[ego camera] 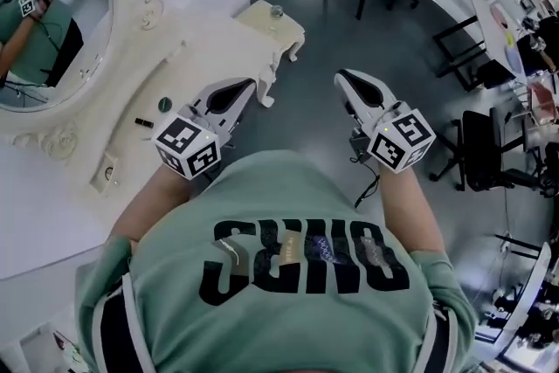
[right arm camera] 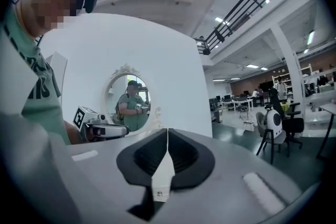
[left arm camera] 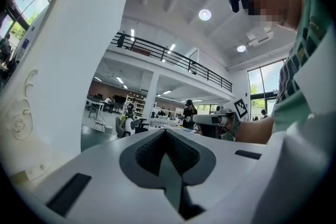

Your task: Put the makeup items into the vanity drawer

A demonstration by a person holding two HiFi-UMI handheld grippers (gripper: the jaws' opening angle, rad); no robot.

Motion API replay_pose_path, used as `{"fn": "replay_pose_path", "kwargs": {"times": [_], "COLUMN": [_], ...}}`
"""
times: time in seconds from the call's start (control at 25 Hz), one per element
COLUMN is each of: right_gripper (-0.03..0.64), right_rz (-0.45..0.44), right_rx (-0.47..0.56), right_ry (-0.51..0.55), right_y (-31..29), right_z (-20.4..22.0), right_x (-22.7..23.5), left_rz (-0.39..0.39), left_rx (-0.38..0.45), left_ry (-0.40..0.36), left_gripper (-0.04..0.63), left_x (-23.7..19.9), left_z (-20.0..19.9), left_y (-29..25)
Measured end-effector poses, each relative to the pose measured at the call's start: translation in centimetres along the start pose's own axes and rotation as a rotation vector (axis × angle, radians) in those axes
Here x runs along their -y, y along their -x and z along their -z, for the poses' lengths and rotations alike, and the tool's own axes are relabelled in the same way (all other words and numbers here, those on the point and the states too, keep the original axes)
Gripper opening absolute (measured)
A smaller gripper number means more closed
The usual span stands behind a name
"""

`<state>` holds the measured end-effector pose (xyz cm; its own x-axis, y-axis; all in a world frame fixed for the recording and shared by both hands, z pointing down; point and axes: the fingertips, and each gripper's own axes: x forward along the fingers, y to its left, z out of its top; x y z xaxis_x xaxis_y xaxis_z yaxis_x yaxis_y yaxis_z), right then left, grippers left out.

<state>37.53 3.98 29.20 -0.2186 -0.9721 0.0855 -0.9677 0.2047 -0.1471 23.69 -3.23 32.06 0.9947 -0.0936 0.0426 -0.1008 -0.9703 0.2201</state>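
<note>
Green shirt (ego camera: 279,192) with black lettering, left gripper (ego camera: 245,86) and right gripper (ego camera: 346,77) fingers pressed together, empty

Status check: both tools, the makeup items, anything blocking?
Left tool shut, empty. Right tool shut, empty. Dark round item and black tube on vanity top, untouched. Nothing seen in the way.

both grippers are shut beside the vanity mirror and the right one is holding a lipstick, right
Not quite. The right gripper is shut but empty: the right gripper view shows its jaws meeting with nothing between them. The left gripper is shut too, and both are beside the mirror.
</note>
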Motion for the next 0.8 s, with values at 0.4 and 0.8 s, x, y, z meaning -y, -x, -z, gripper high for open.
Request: {"fn": "replay_pose_path", "kwargs": {"times": [0.4, 0.8], "right_gripper": [0.008, 0.006], "right_rz": [0.052, -0.005], "right_rx": [0.069, 0.035], "right_ry": [-0.03, -0.022], "right_y": [1.7, -1.2], "right_z": [-1.2, -1.2], "right_x": [2.5, 2.3], "left_rz": [-0.003, -0.054], "left_rx": [-0.017, -0.004], "left_ry": [-0.009, -0.002], "left_gripper": [0.003, 0.003], "left_x": [-0.4, -2.3], "left_z": [-0.8, -1.3], "left_y": [-1.1, 0.0]}}
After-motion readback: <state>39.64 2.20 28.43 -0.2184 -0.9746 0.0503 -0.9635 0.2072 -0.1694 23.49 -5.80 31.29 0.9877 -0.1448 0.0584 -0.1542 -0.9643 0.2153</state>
